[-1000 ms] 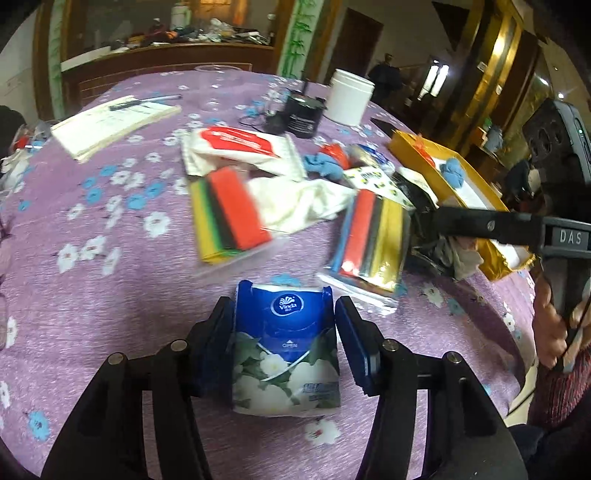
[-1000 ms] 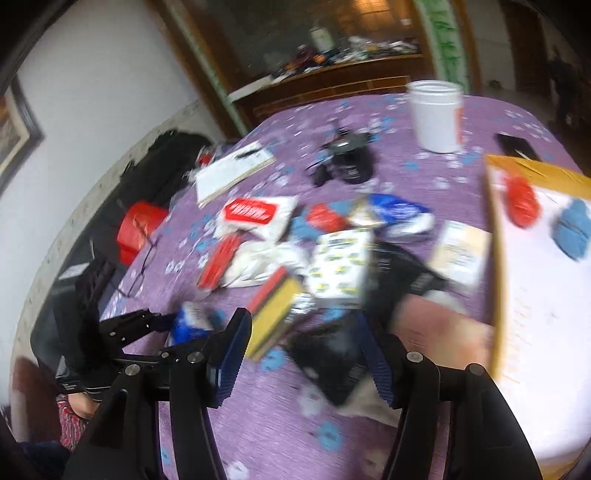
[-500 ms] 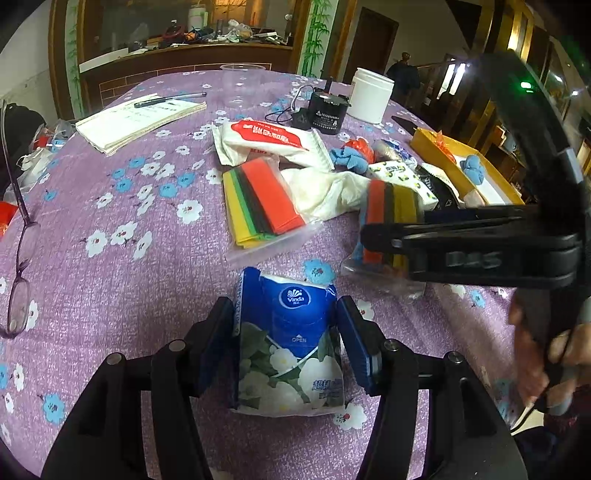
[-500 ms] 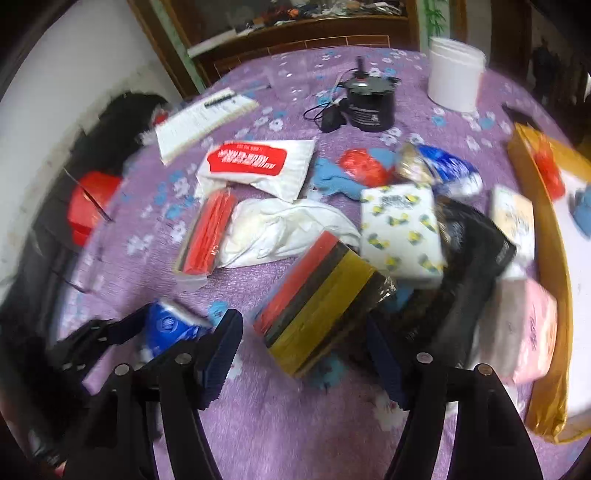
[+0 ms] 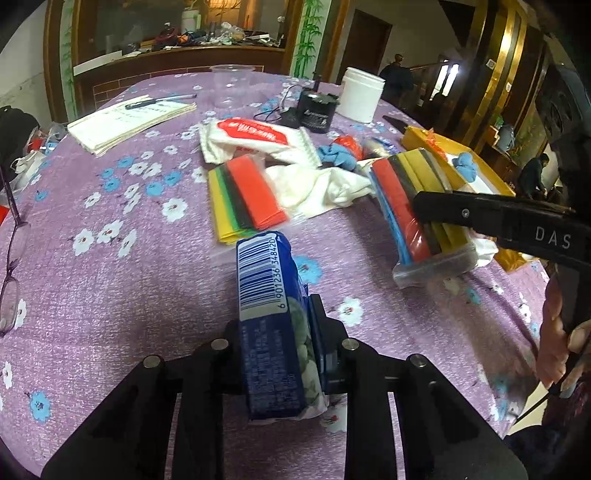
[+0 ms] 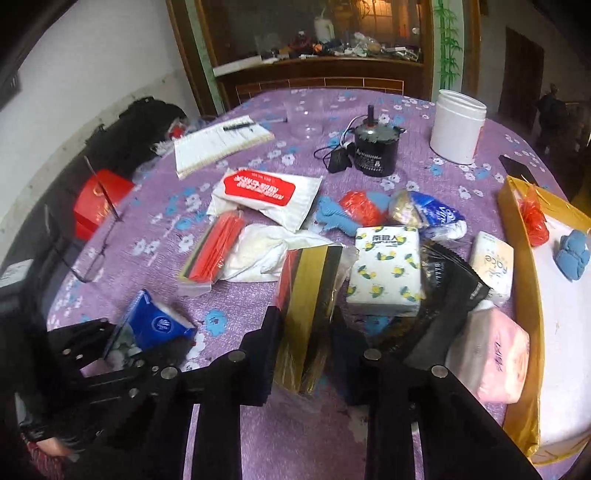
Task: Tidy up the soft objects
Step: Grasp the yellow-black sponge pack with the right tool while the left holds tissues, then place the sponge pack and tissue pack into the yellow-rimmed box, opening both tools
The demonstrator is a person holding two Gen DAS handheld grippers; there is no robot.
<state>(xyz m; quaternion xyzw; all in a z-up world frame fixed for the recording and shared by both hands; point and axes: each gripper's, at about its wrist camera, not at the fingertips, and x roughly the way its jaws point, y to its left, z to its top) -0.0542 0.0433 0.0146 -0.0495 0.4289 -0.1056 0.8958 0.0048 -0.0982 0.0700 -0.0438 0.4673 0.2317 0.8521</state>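
- Left gripper pinches the blue tissue pack edge-up, near table edge.
- Right gripper closing on the coloured cloth pack, centre-right, items crowding its far side.

A lived-in home, most likely a dining or living room. A round counter wears a purple cloth printed with white and blue flowers. Behind it stands a dark wooden sideboard cluttered with odds and ends, flanked by a strip painted with bamboo. Gold-trimmed door frames and a brown door open onto further rooms, where people stand
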